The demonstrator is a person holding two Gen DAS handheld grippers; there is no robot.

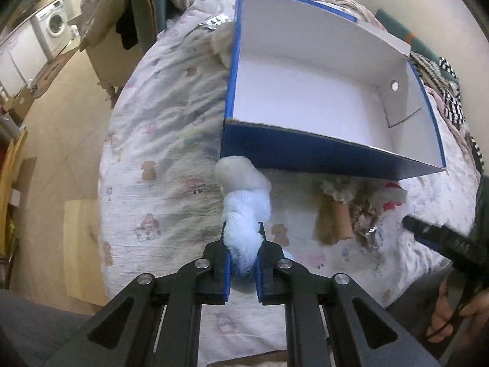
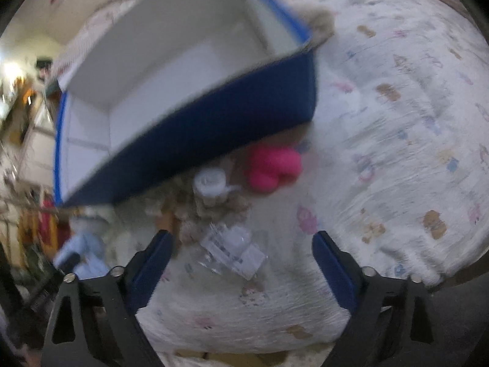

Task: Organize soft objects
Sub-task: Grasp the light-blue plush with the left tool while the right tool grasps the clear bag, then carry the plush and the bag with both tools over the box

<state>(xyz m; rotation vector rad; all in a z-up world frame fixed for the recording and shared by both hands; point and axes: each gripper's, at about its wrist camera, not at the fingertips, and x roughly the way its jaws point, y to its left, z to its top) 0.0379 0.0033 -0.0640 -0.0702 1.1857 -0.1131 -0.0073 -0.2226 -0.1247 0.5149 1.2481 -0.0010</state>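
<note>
My left gripper (image 1: 243, 241) is shut on a fluffy pale blue and white plush toy (image 1: 244, 208), held just in front of the near blue wall of an open blue box (image 1: 305, 153) with a white inside, which lies on the bed. A doll in a frilly dress (image 1: 339, 208) lies right of it. My right gripper (image 2: 243, 253) is open and empty above a clear plastic packet (image 2: 232, 250). Beyond it lie the doll (image 2: 211, 186) and a pink plush (image 2: 273, 165) against the box (image 2: 198, 134). The blue plush shows at left (image 2: 85, 244).
The bed has a white sheet with a bear print (image 1: 159, 153). A white plush (image 1: 221, 42) and a foil blister pack (image 1: 215, 21) lie left of the box. Striped clothes (image 1: 449, 91) lie at right. The floor and a washing machine (image 1: 53, 27) are at left.
</note>
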